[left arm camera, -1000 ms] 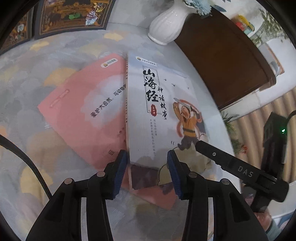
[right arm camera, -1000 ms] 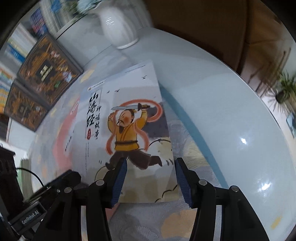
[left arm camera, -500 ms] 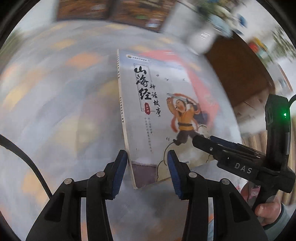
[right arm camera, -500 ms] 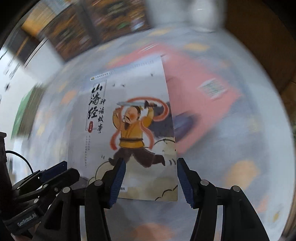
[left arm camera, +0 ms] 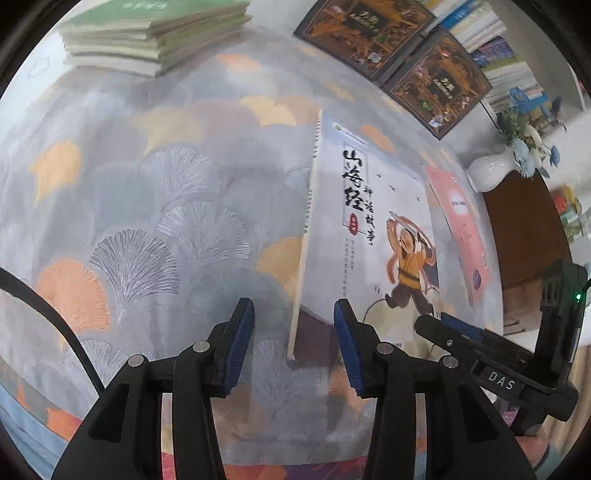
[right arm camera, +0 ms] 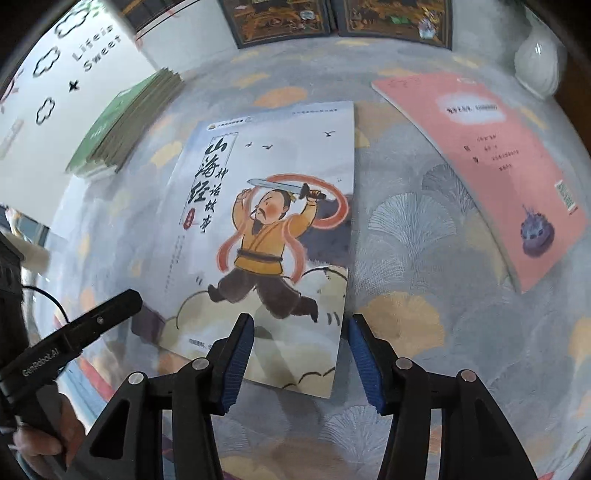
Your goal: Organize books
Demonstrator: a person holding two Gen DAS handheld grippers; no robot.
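A pale book with a cartoon swordsman on its cover [right arm camera: 277, 221] lies face up on the patterned tablecloth [left arm camera: 147, 203]. My left gripper [left arm camera: 293, 321] straddles its near spine corner, jaws apart, the right-hand finger over the cover. My right gripper [right arm camera: 301, 332] straddles the near right corner. Its jaws are closing, with the left-hand finger over the cover and the other just off the page edge. Neither pair of pads squeezes the book [left arm camera: 369, 240]. A pink book [right arm camera: 491, 166] lies flat to the right. A stack of green books [left arm camera: 155, 33] sits at the far left.
A white vase [left arm camera: 487, 173] with flowers stands at the far right by a brown cabinet [left arm camera: 524, 229]. Two dark ornate boxes [left arm camera: 436, 85] lean at the back, with shelved books behind them. A hand [right arm camera: 55, 435] holds the left gripper's handle.
The swordsman book has come off the pink book and travelled left with both grippers, turning as it went. The green stack has come into view; the pink book stays behind at right.
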